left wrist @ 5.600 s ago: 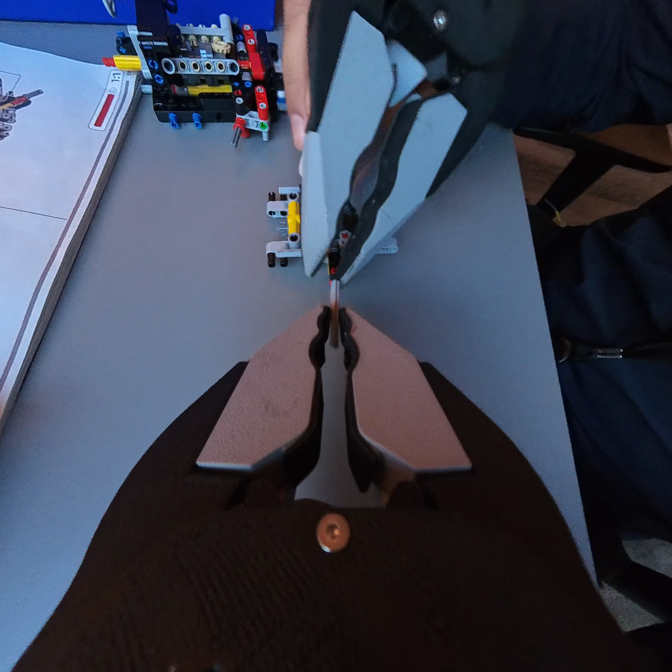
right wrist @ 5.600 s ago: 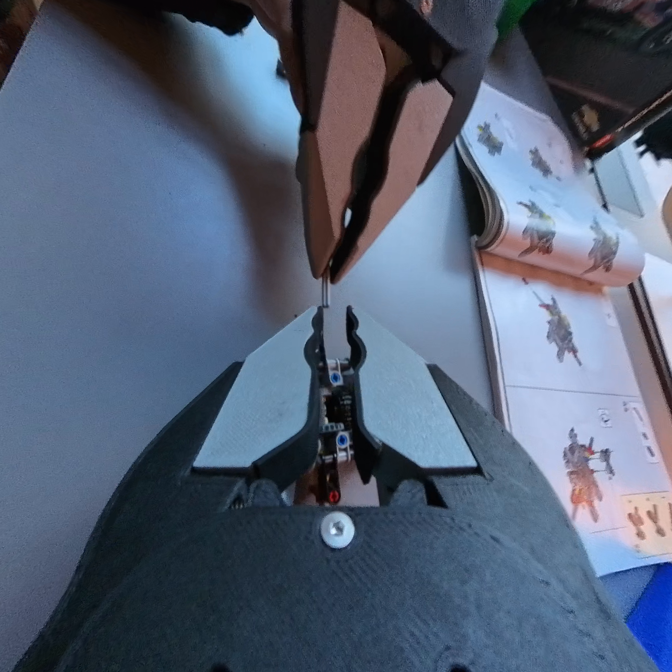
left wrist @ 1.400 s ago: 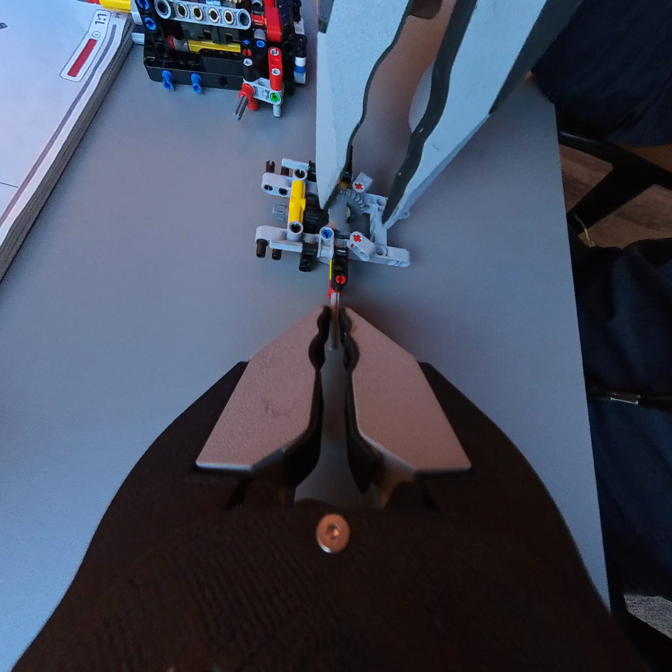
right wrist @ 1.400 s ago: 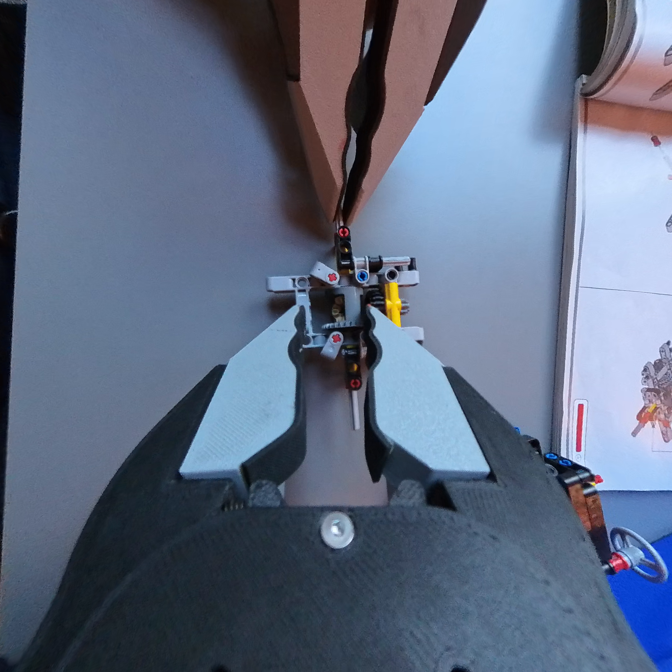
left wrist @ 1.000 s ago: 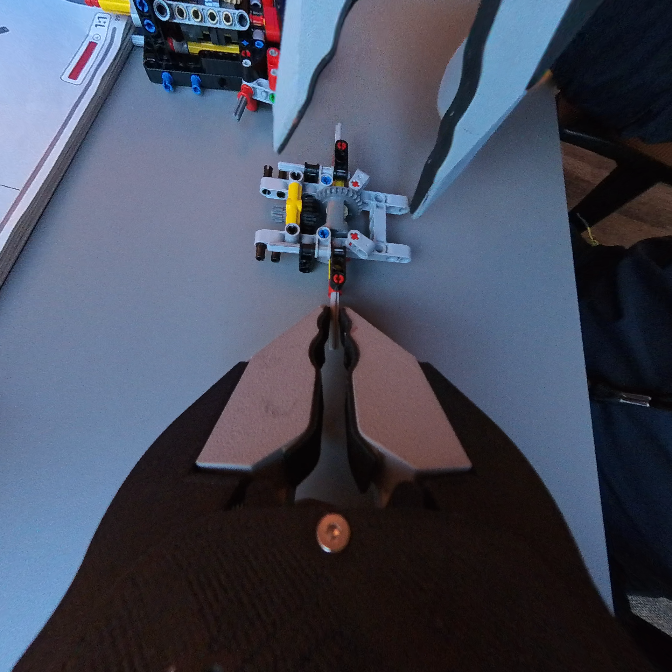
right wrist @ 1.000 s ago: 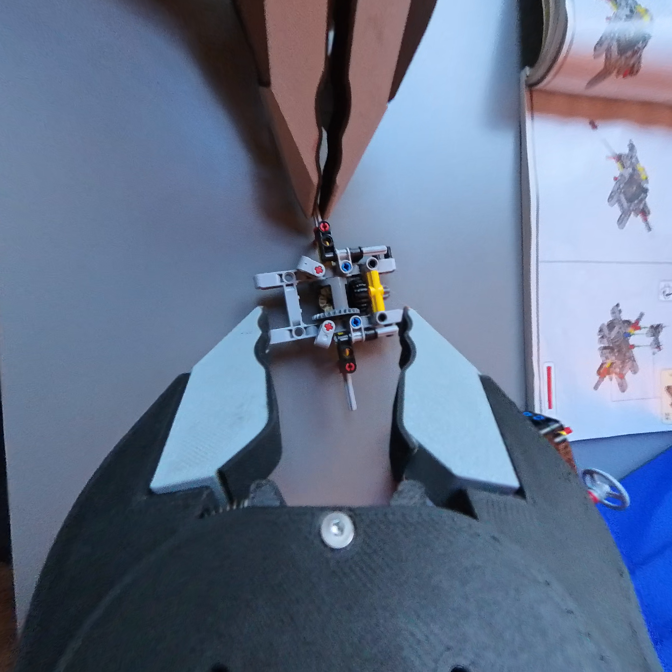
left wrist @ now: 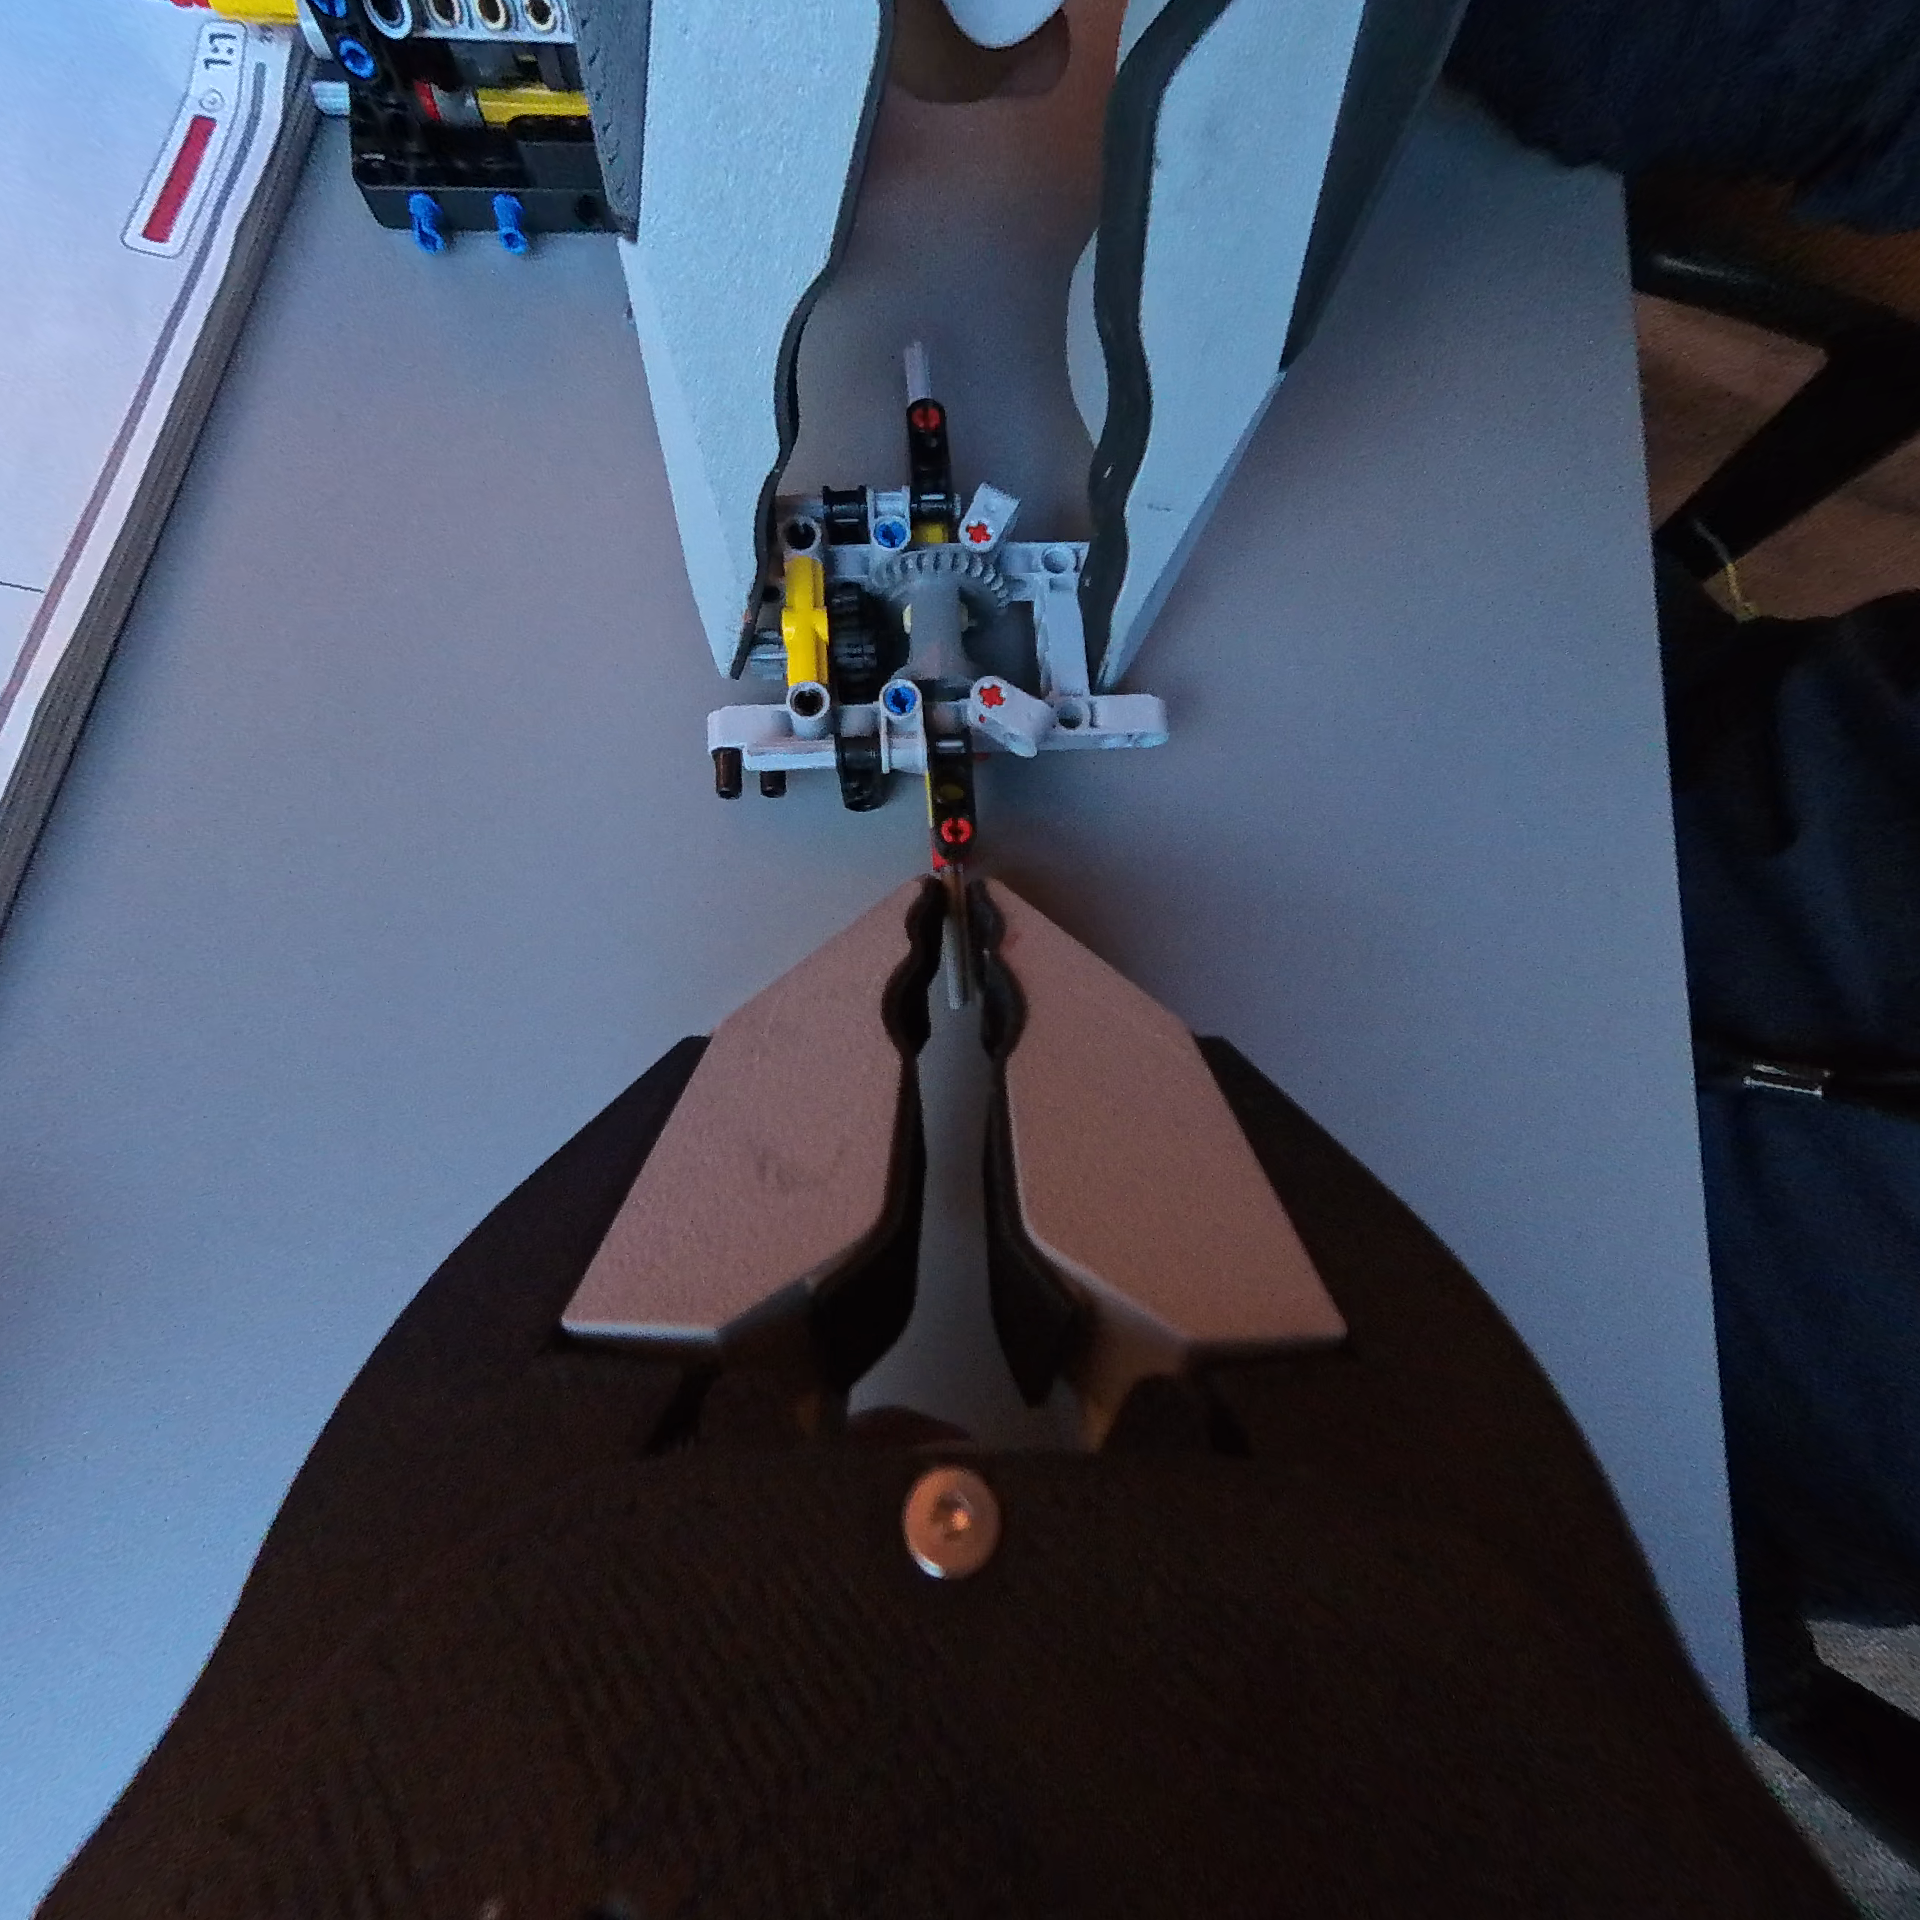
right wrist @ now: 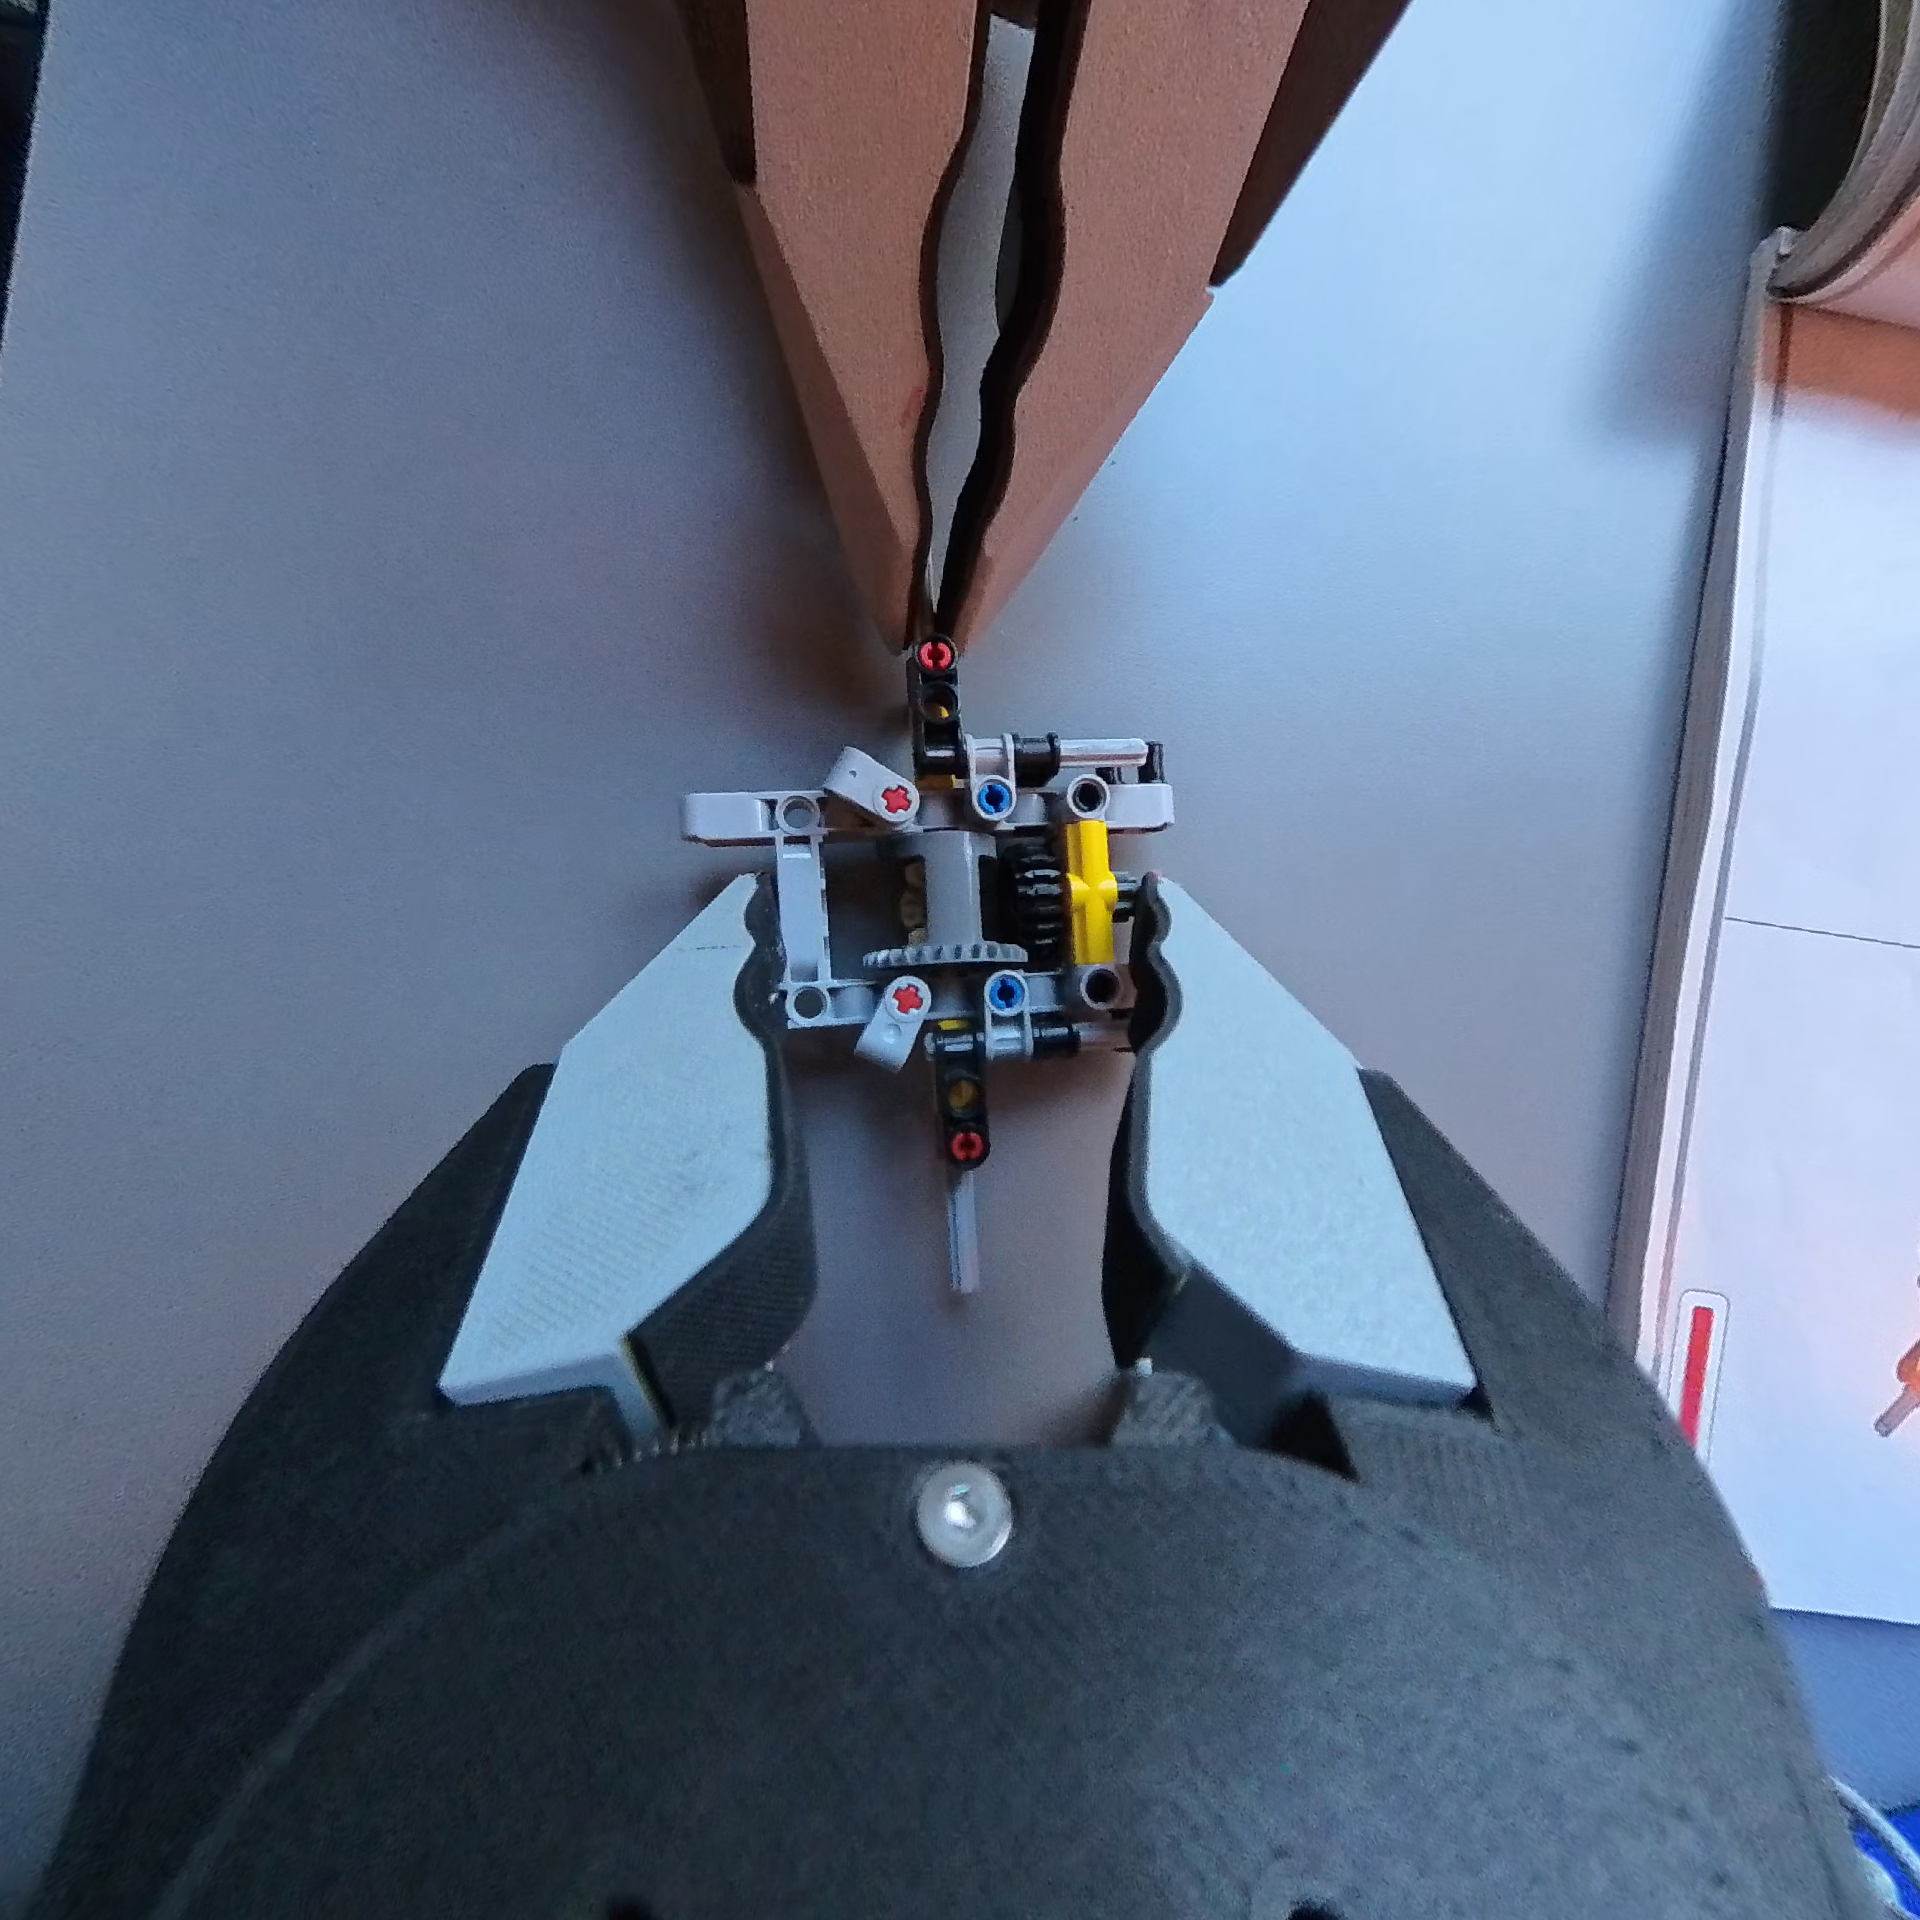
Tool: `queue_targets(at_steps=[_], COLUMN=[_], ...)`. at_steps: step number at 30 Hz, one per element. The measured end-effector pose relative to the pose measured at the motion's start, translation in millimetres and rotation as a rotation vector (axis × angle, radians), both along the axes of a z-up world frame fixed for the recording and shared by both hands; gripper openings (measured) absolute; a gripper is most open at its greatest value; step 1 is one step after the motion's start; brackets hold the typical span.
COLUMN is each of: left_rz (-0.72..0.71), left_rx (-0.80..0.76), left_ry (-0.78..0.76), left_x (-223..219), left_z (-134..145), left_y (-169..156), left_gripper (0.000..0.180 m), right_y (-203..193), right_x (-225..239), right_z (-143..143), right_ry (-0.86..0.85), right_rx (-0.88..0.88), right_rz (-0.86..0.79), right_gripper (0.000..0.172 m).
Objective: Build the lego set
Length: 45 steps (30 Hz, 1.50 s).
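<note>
A small grey beam-and-gear assembly [left wrist: 935, 623] with a yellow piece, black gears and red and blue pins lies flat on the grey table [left wrist: 364, 727]. My left gripper [left wrist: 956, 894] is shut on the thin grey axle [left wrist: 957, 956] that sticks out of the assembly's near end. My right gripper [right wrist: 951, 914] straddles the assembly [right wrist: 935, 894] from the opposite side. Its fingers [right wrist: 764, 935] press on the grey frame on one side and on the black pin end by the yellow piece on the other. A second grey axle [right wrist: 964, 1236] lies between the right gripper's fingers.
An open instruction booklet [left wrist: 94, 312] lies at the table's left; it shows at the right in the right wrist view [right wrist: 1818, 935]. A larger black, red and yellow build [left wrist: 468, 125] stands behind. The table's edge and a person in dark clothes [left wrist: 1818, 935] are at the right. Tip to tip, the grippers are about 4 cm apart.
The right gripper let go of the assembly, opened wide, came down around its sides and closed on it. The left gripper stayed shut on the axle.
</note>
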State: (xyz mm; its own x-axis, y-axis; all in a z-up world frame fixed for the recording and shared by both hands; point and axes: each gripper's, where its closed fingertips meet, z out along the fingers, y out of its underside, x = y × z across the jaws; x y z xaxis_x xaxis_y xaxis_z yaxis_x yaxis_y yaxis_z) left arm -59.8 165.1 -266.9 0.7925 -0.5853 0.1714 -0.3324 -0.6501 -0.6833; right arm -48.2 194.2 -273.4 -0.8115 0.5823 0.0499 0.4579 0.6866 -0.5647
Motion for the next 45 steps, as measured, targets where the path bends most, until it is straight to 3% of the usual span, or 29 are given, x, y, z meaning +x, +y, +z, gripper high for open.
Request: queue_targets(at_steps=[14, 18, 22, 27, 38, 41, 45], left_rz=[0.002, -0.009, -0.03, -0.062, -0.038, -0.017, 0.006], left_rx=[-0.012, -0.015, -0.01, -0.068, -0.042, -0.02, -0.021], left_ry=[-0.034, -0.034, -0.107, -0.04, 0.003, 0.042, 0.009], left_x=[0, -14, -10, -6, -8, -22, -37], left_z=[2, 6, 16, -3, -5, -6, -2], left_y=[0, -11, -15, -19, -11, -11, -14], left_gripper=[0.001, 0.016, 0.011, 0.007, 0.002, 0.003, 0.007], right_y=[-2, -8, -8, -8, -4, 0, 12], right_x=[0, 0, 0, -1, -3, -4, -3], right_z=[0, 1, 1, 1, 2, 13, 46], right_ry=[-0.021, -0.009, -0.003, 0.004, 0.05, 0.116, 0.18], right_rx=[-0.056, -0.081, -0.066, -0.067, -0.061, -0.089, -0.268], right_rz=[-0.018, -0.011, -0.012, -0.014, -0.01, -0.015, -0.058], right_gripper=[0.066, 0.066, 0.066, 0.066, 0.066, 0.073, 0.077])
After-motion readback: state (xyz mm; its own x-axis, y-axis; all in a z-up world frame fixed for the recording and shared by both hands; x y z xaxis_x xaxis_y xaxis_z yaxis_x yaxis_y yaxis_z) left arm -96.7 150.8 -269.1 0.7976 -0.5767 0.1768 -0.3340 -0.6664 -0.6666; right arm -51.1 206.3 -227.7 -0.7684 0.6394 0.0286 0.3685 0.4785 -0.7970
